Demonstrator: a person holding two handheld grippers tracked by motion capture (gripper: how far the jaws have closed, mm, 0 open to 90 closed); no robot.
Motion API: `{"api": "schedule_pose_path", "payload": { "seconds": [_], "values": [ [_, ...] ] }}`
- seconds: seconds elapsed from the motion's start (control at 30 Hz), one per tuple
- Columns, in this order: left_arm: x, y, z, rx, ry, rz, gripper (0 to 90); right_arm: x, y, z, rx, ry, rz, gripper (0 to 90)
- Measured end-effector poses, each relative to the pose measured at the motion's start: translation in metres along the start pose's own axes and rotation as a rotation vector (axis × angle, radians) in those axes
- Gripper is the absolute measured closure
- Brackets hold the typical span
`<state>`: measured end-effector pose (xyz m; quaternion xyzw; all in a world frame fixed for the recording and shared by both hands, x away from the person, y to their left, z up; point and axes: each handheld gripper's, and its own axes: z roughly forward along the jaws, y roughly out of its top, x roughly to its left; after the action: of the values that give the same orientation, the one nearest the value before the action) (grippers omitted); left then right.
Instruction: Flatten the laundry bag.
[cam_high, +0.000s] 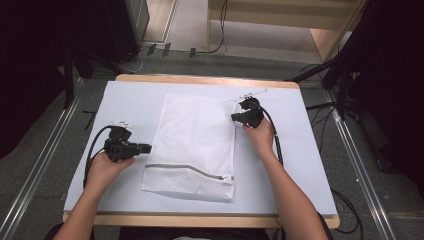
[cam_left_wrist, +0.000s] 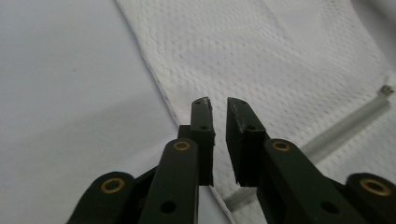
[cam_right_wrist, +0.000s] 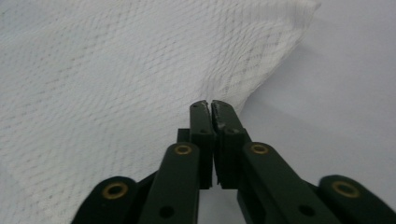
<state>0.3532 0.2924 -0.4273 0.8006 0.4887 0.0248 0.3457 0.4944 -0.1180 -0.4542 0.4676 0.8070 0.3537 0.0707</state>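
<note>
A white mesh laundry bag (cam_high: 195, 140) lies flat in the middle of the table, its zipper (cam_high: 190, 169) running across the near end. My left gripper (cam_high: 147, 148) is at the bag's left edge and points right. In the left gripper view its jaws (cam_left_wrist: 217, 102) stand a narrow gap apart over the bag's edge (cam_left_wrist: 261, 56), nothing between them, and the zipper (cam_left_wrist: 345, 126) lies beyond. My right gripper (cam_high: 234, 117) is at the bag's right edge near the far corner. Its jaws (cam_right_wrist: 210, 103) are shut on the mesh (cam_right_wrist: 116, 70), which wrinkles toward the tips.
The table (cam_high: 130, 100) has a pale cover and a wooden rim, with bare surface on both sides of the bag. Cables trail from each gripper along the person's forearms. Dark stands and cables surround the table on the floor.
</note>
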Motion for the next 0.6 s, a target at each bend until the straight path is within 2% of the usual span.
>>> {"api": "schedule_pose_path", "payload": {
  "seconds": [0.1, 0.2, 0.37, 0.5, 0.6],
  "values": [
    [0.004, 0.006, 0.006, -0.015, 0.001, -0.014, 69.8, 0.003, -0.001, -0.004, 0.006, 0.015, -0.003, 82.2],
    [0.007, 0.015, 0.011, 0.004, 0.014, -0.014, 62.9, 0.009, -0.003, -0.014, -0.006, 0.013, -0.019, 78.5],
    [0.01, 0.03, 0.019, 0.008, 0.042, -0.015, 58.4, 0.021, -0.019, -0.033, -0.02, 0.037, -0.025, 74.1],
    [0.012, 0.033, 0.025, 0.01, 0.058, -0.014, 58.1, 0.029, -0.031, -0.041, -0.03, 0.043, -0.038, 70.6],
    [0.014, 0.033, 0.032, 0.018, 0.08, -0.005, 58.2, 0.043, -0.049, -0.045, -0.027, 0.06, -0.06, 68.8]
  ]
}}
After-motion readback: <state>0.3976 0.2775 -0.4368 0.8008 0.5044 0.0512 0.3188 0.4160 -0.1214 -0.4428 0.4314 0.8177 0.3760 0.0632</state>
